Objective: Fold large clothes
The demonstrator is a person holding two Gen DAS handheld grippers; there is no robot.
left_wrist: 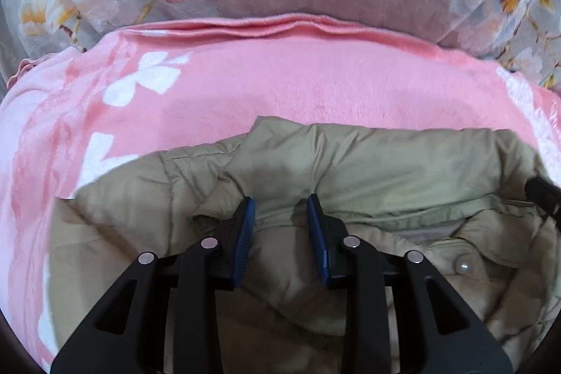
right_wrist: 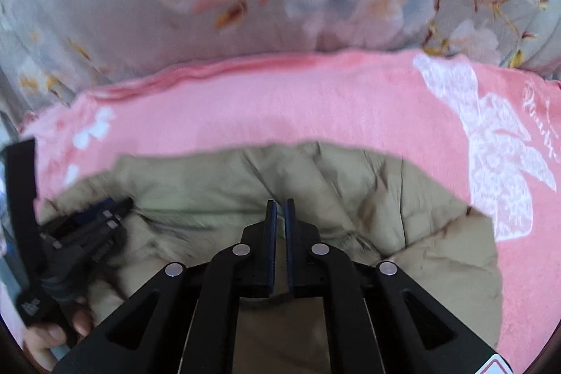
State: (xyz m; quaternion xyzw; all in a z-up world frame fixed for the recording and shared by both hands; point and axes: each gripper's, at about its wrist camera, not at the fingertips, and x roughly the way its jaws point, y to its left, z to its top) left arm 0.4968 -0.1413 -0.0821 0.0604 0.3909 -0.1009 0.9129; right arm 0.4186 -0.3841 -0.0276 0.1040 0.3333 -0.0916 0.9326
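I am working in a home, on what looks like a bed. A plush pink blanket point(left_wrist: 298, 83) with white flower and bow prints is lying spread under my grippers, and a grey floral quilt or cushion point(right_wrist: 105, 6), printed with pale blossoms and yellow centres, is bulging up behind it along the blanket's far edge.

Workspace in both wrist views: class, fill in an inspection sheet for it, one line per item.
Surface: pink plush blanket with white prints.
Job's things: khaki padded jacket, rumpled on the blanket; pearl-like button.
Clutter: nothing seen.
Grippers: left gripper open above the jacket; right gripper nearly closed, whether pinching fabric is unclear.
Cables: nothing seen.
Surroundings: grey floral bedding behind the blanket.
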